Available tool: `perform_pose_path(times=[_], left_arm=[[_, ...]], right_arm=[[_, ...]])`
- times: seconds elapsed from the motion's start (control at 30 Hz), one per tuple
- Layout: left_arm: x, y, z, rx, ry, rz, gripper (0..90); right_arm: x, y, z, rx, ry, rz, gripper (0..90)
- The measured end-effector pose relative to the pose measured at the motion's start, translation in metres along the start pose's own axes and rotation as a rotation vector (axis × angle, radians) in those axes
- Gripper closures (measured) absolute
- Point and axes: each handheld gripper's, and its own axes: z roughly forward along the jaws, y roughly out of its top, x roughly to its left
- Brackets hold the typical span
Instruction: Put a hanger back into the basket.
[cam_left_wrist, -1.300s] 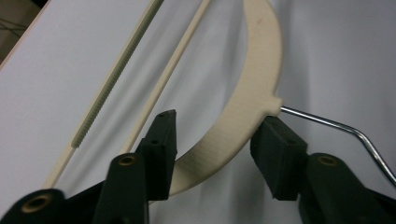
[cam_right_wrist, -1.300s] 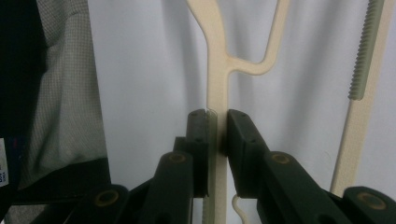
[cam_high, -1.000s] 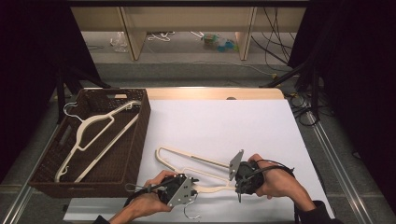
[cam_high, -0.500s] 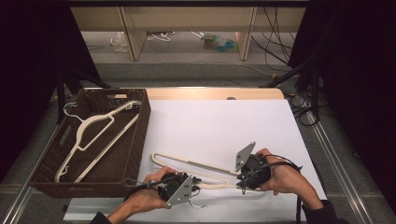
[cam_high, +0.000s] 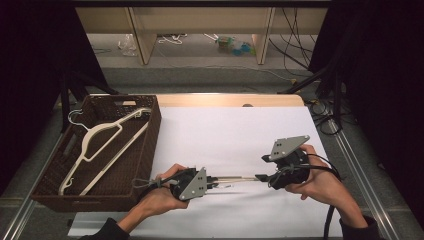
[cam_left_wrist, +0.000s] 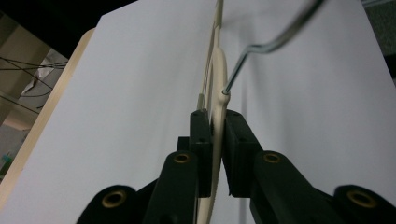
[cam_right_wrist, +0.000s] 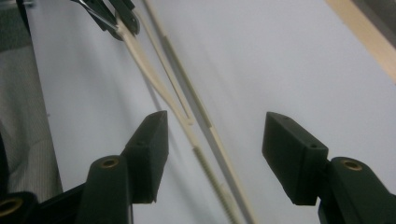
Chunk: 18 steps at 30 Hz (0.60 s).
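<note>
My left tongs (cam_high: 212, 181) sit low in the high view, a little left of centre, and they are clamped on the cream plastic clothes hanger with a metal hook (cam_high: 235, 178). In the left gripper view the two black jaws press flat against the hanger's cream neck (cam_left_wrist: 217, 122), just below the point where the thin metal hook (cam_left_wrist: 261, 44) comes out and curves off toward the upper right of the frame. The hanger stands on edge, so in the high view it reads as a thin pale line running across the white surface (cam_high: 240, 135) toward my right tongs (cam_high: 260, 177). Those are spread wide: in the right gripper view the jaws stand well apart with the hanger's slim cream bars (cam_right_wrist: 187, 116) passing between them, touching neither. At the left of the high view, a second cream hanger (cam_high: 100, 145) lies in the dark brown woven basket (cam_high: 150, 130).
</note>
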Motion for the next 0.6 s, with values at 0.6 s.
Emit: perform_pose_path(times=[0.6], left_arm=[[0.033, -0.009, -0.020, -0.063, 0.032, -0.360, 85.4]], right_arm=[[-0.005, -0.005, 0.003, -0.061, -0.015, 0.078, 30.9]])
